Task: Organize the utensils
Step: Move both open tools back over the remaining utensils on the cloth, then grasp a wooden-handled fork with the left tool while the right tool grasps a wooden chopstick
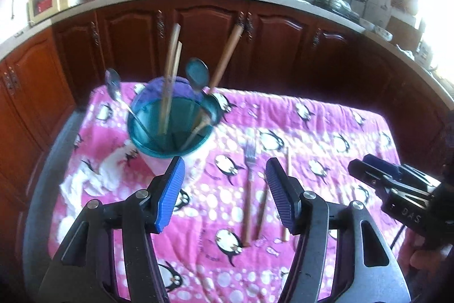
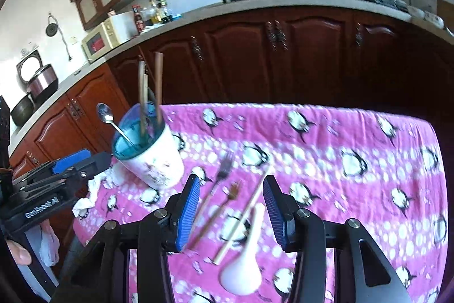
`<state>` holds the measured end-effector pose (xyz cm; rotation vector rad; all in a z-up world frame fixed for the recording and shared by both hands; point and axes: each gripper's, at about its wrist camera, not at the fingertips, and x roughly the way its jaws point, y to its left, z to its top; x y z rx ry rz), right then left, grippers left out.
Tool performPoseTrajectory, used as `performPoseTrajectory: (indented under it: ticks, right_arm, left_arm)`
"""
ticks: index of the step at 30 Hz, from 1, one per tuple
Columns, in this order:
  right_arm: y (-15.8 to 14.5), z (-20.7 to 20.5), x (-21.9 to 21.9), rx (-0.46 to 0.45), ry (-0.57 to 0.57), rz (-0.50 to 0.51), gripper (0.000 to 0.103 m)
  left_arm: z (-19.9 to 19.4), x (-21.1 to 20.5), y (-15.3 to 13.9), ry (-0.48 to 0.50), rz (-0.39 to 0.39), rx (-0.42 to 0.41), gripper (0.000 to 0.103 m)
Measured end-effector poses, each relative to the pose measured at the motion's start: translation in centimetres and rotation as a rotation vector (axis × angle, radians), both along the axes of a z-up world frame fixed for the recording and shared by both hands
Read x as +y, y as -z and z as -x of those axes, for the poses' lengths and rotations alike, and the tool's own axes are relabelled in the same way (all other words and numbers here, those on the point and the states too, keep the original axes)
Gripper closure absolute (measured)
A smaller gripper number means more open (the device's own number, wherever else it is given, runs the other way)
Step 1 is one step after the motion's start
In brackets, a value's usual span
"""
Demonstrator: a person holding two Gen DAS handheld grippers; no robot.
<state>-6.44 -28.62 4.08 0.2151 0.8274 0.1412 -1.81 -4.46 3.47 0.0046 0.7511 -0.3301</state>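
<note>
Pink cloth, blurred fork

- A teal-rimmed white cup stands upright on the pink cloth, holding chopsticks, spoons and a wooden handle
- A fork, a single chopstick and a white ceramic spoon lie flat beside it

White letters "DAS" on the black body of the right gripper at the right edge of the left wrist view, white lettering resembling "GenRobot.AI" on the left gripper body at lower left of the right wrist view
</note>
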Motion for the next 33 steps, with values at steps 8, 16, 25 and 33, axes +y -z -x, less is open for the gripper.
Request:
performPoseTrajectory:
  ticks: [8,16,25,33]
  right_arm:
    - [3.8,-0.7,-1.2,0.093,-0.003,-0.076,0.059]
    - [6.9,-2.7,-1.6,0.167,0.003,-0.095,0.059]
    - [8.2,-4.3,-2.4,0.205,0.009,-0.113,0.059]
    - [9.0,-5.2,-2.0,0.218,-0.012,-0.111,0.059]
  left_arm:
    - [-1.0,-1.2,4.4,0.076,0.016,0.123,0.044]
    - [-3.6,-3.5,8.4,0.097,-0.002,0.208,0.044]
    - [-6.5,-5.9,13.8,0.118,-0.049,0.328,0.083]
    - [-3.3,-3.0,12.9,0.102,0.001,0.339,0.096]
